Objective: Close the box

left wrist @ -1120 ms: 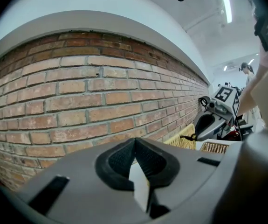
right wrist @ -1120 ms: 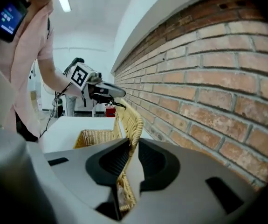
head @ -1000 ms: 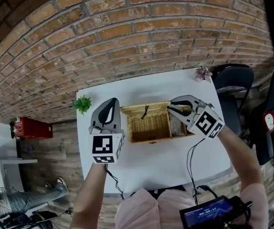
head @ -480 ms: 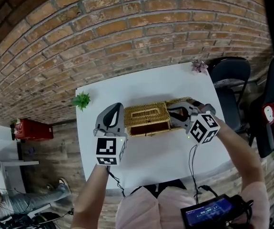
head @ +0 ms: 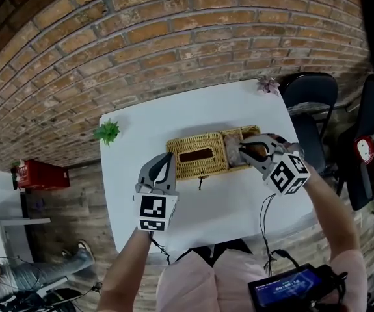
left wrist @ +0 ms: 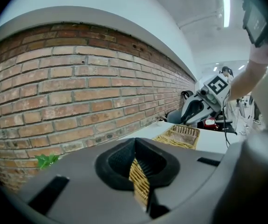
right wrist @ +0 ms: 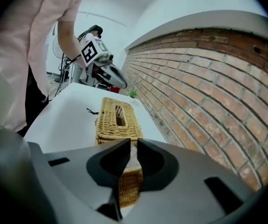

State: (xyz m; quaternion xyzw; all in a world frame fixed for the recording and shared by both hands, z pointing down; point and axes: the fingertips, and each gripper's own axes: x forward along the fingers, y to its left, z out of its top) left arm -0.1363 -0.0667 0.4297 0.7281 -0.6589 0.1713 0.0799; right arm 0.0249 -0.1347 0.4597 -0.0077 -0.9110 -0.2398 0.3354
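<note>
The wicker box lies lengthwise on the white worktop, stretched between the two pairs of fingers, with one pair at each end. It is woven of pale yellow-brown cane. A flat top panel with a long narrow slot down its middle covers the larger part, the part nearer the left fingers. The end by the right fingers is uncovered, and its rim and hollow inside are visible.

The left gripper meets the box at its left end. In the left gripper view its fingers are pressed onto a thin strip of the weave, which stands on edge between them. Beyond them, the open end of the box sits just in front of the other gripper.

The right gripper reaches into the uncovered end. Its fingers have just been closing, and a piece of the wicker wall is pinched between them. Straight ahead of these fingers, the slotted top runs away across the worktop.

A thin dark tie lies on the worktop just beside the box's long side, off to the left of the right fingers.
</note>
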